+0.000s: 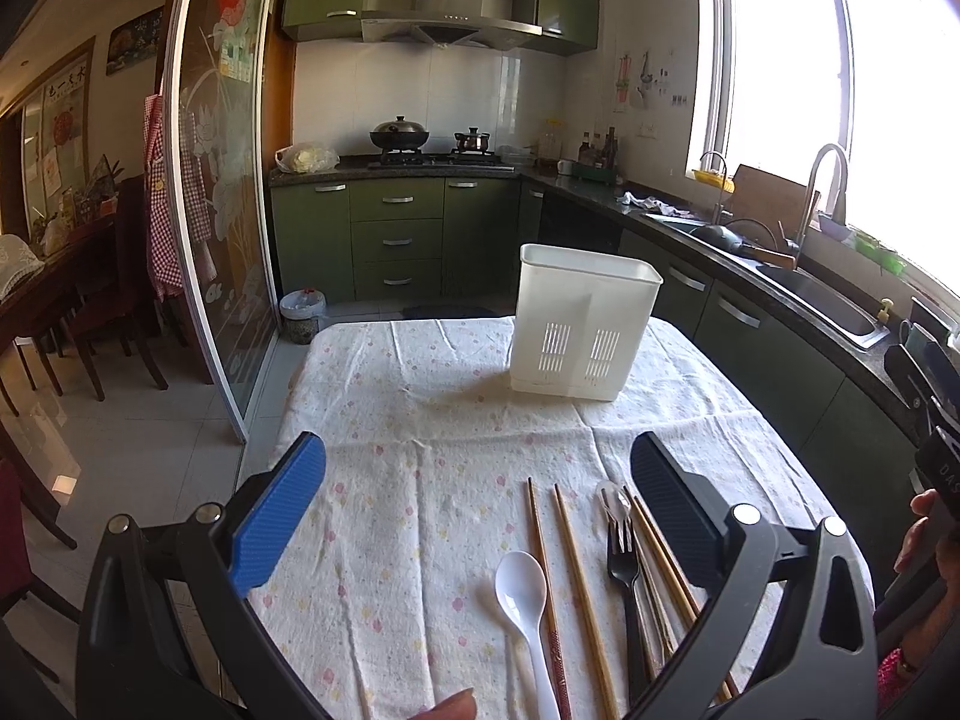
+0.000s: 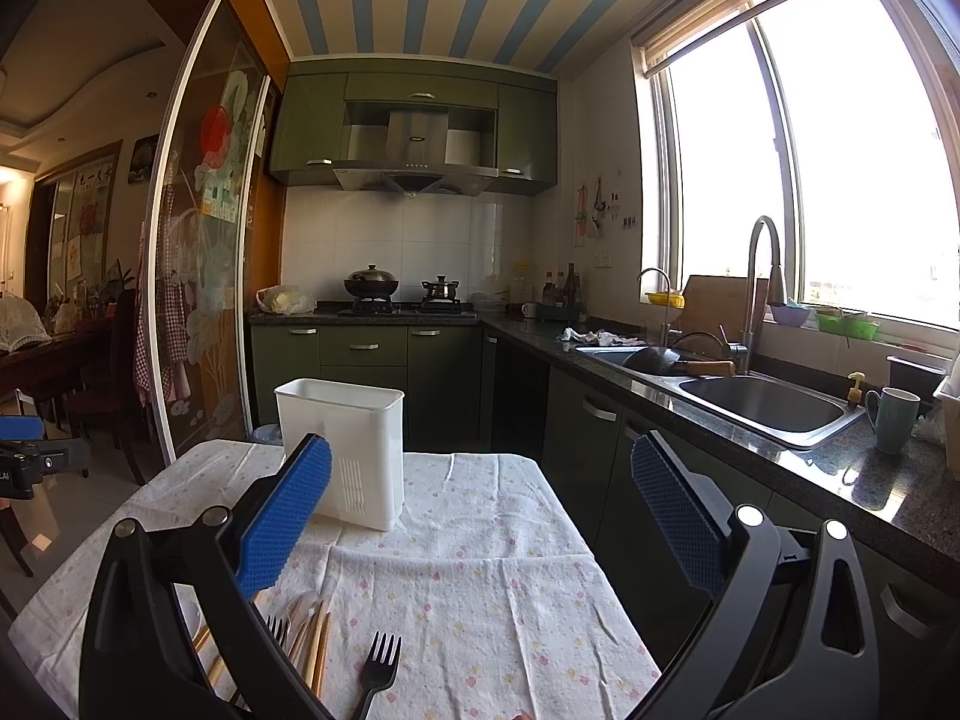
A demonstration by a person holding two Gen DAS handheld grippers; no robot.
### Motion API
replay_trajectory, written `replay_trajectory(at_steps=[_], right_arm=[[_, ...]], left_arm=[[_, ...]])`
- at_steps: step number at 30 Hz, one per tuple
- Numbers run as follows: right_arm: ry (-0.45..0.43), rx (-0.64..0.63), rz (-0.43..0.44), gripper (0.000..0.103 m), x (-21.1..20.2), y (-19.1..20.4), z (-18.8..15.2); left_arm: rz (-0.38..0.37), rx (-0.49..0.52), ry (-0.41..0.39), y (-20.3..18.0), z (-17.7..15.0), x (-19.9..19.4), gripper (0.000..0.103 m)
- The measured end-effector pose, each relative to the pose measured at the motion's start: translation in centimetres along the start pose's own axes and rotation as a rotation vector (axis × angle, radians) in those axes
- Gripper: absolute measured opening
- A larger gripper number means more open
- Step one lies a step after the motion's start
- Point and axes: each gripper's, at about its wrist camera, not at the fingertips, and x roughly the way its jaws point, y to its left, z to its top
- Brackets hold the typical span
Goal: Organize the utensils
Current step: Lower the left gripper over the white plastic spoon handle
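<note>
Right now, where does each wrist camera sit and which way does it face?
Left wrist: on the left gripper, facing the stove wall over spoon, chopsticks; own open fingers, a fingertip.
Right wrist: on the right gripper, further right, toward the sink; own open fingers.
Shared: white utensil holder, tablecloth.

Bare tablecloth (image 1: 420,420) between utensils (image 1: 600,570) and holder (image 1: 585,324), holder upright at far edge, counter (image 2: 780,450) close on right

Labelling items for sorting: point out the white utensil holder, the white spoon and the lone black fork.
white utensil holder (image 1: 585,324): left wrist view, on its front wall.
white spoon (image 1: 521,591): left wrist view, on its bowl.
black fork (image 2: 379,669): right wrist view, below the tines.
</note>
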Motion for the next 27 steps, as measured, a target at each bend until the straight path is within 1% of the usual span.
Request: replay_trajectory(at_steps=[2,5,8,10,12,13,14,16,17,18,20,21,23,24,26,27], right_arm=[[0.006,-0.002,0.003,0.099,0.1,0.1,0.0],[0.041,-0.016,0.023,0.099,0.4,0.4,0.1],[0.122,-0.059,0.075,0.099,1.3,1.2,-0.1],[0.216,-0.102,0.131,0.099,2.7,2.0,-0.6],[0.323,-0.14,0.162,0.099,4.2,2.7,-1.2],[0.375,-0.14,0.173,0.099,4.9,2.8,-1.6],[0.424,-0.128,0.179,0.099,5.5,2.8,-1.9],[0.52,-0.086,0.195,0.099,6.7,2.5,-2.8],[0.555,-0.063,0.215,0.099,7.1,2.3,-3.1],[0.578,-0.046,0.231,0.099,7.4,2.1,-3.5],[0.61,-0.04,0.234,0.099,7.8,2.0,-4.0],[0.623,-0.039,0.238,0.099,8.0,2.0,-4.2],[0.667,-0.024,0.246,0.099,8.5,1.8,-4.6],[0.691,-0.01,0.259,0.099,8.8,1.8,-4.8],[0.736,0.021,0.288,0.099,9.4,1.8,-5.1],[0.746,0.028,0.293,0.099,9.5,1.8,-5.3]], left_arm=[[0.011,0.031,0.007,-0.5,-0.1,0.1,0.097],[0.017,0.072,0.033,-1.3,-0.3,0.4,0.097],[0.005,0.085,0.092,-2.0,-0.3,1.2,0.097],[-0.015,0.092,0.161,-2.3,-0.4,2.2,0.097],[-0.023,0.092,0.26,-2.6,-0.8,3.7,0.097],[-0.041,0.082,0.315,-2.7,-1.0,4.5,0.097],[-0.061,0.066,0.363,-2.6,-1.3,5.3,0.097],[-0.079,0.03,0.429,-2.2,-1.8,6.7,0.097],[-0.085,0.018,0.468,-2.1,-2.2,7.4,0.097],[-0.097,0.005,0.514,-1.9,-2.6,8.2,0.097],[-0.134,-0.007,0.596,-1.8,-3.2,9.5,0.097],[-0.128,0.007,0.618,-1.9,-3.5,9.9,0.097],[-0.086,0.049,0.647,-2.3,-3.9,10.2,0.096],[-0.076,0.062,0.667,-2.5,-4.0,10.4,0.096],[-0.078,0.045,0.709,-2.5,-4.1,10.7,0.096],[-0.081,0.036,0.734,-2.5,-4.3,11.0,0.09]])
